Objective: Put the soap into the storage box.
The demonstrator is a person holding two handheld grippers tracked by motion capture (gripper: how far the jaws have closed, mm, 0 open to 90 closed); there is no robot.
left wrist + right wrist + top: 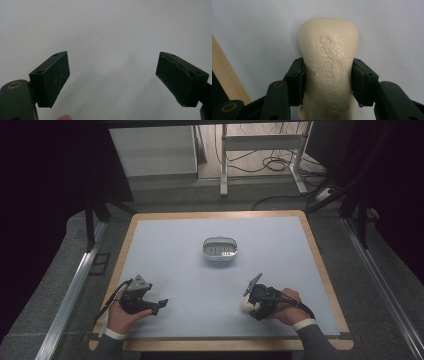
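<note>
My right gripper [327,80] is clenched on the soap [328,60] at its waist, low over the table's [200,285] near right. It looks stiff but slick, so I'd keep this mid-bar grip. My left gripper [112,77] hangs released.

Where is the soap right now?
The soap sits clamped in the right gripper, low on the table's right side, nearer the person than the soap dish.

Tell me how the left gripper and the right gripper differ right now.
The left gripper has its jaws spread wide with nothing between them; the right gripper is clamped on the cream soap bar. In the high view the left sits near the table's left front, the right near its right front. Both are black, hand-held and low over the table.
</note>
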